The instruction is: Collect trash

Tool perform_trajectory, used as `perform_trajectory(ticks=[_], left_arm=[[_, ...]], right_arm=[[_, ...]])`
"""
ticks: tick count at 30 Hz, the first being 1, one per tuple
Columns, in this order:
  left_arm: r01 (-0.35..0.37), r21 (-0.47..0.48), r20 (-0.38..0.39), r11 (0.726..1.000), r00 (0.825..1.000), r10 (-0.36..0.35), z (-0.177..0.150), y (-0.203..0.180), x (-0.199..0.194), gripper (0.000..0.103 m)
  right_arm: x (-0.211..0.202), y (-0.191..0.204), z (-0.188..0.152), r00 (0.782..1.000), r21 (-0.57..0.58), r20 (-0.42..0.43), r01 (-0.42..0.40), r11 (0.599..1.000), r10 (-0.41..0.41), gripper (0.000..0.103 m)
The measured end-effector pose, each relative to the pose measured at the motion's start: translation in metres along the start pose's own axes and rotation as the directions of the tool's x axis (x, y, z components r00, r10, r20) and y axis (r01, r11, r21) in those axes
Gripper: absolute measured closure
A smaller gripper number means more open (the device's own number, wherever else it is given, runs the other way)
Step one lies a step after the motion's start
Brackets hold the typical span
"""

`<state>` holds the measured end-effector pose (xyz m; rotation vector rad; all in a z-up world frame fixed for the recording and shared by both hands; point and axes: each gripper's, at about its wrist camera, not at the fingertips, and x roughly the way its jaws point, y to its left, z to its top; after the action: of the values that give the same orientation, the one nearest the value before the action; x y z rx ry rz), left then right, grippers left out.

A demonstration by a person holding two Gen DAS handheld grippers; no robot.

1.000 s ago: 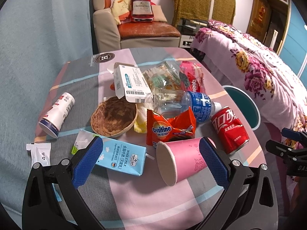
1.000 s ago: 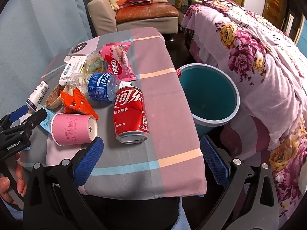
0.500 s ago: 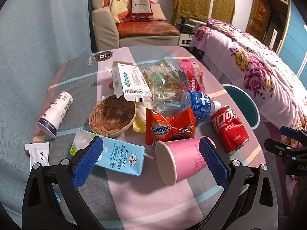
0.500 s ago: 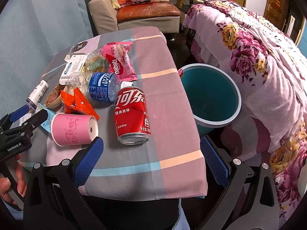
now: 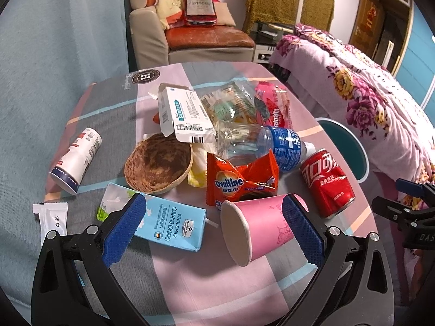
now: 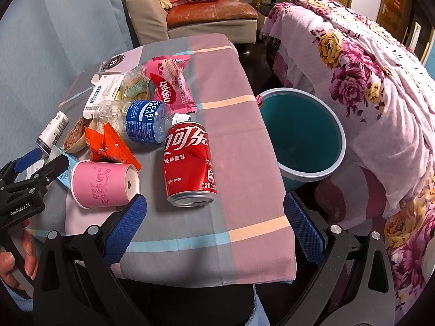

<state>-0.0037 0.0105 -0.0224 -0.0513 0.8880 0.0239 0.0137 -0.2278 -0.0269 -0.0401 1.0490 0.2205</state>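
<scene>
Trash lies on the table: a pink paper cup (image 5: 258, 225) on its side, a dented red cola can (image 5: 327, 182), an orange Ovaltine wrapper (image 5: 239, 182), a clear bottle with a blue label (image 5: 261, 144), a blue milk carton (image 5: 168, 222), a brown paper bowl (image 5: 159, 169), a white box (image 5: 185, 114) and a pink wafer pack (image 5: 273, 106). My left gripper (image 5: 214, 231) is open above the carton and cup. My right gripper (image 6: 214, 222) is open just short of the can (image 6: 190, 163) and the cup (image 6: 104, 184). A teal bin (image 6: 301, 135) stands right of the table.
A white tube (image 5: 76, 160) and a white sachet (image 5: 53, 220) lie at the table's left. A bed with a floral cover (image 6: 367, 81) sits right of the bin. A sofa (image 5: 195, 40) stands behind the table. A blue curtain (image 5: 54, 54) hangs on the left.
Both grippers have crept slightly forward over the table. Both stay open, and no trash has moved.
</scene>
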Motion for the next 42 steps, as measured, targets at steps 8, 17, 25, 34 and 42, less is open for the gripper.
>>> perform_trajectory(ticks=[8,17,25,34,42], left_arm=[[0.0,0.001,-0.002,1.0,1.0,0.0,0.0,0.001,0.001,0.003],[-0.004,-0.021,0.001,1.0,1.0,0.004,-0.001,0.008,0.005,0.003],[-0.012,-0.115,-0.059,0.993,0.998,0.005,0.003,0.042,0.014,0.003],[-0.04,-0.291,-0.16,0.956,0.987,-0.008,-0.002,0.086,0.034,0.003],[-0.067,-0.362,-0.182,0.93,0.983,0.0,0.003,0.091,0.048,0.003]], right_arm=[[0.003,0.002,0.004,1.0,-0.005,-0.007,0.0,1.0,0.0,0.006],[0.007,0.005,0.01,1.0,-0.029,-0.011,0.006,1.0,-0.007,0.006],[0.037,-0.001,0.026,0.997,-0.024,-0.061,-0.043,0.999,0.041,0.006],[0.086,-0.002,0.043,0.976,0.022,-0.167,-0.137,0.99,0.139,0.022],[0.096,0.014,0.037,0.955,0.012,-0.202,-0.218,0.976,0.216,0.052]])
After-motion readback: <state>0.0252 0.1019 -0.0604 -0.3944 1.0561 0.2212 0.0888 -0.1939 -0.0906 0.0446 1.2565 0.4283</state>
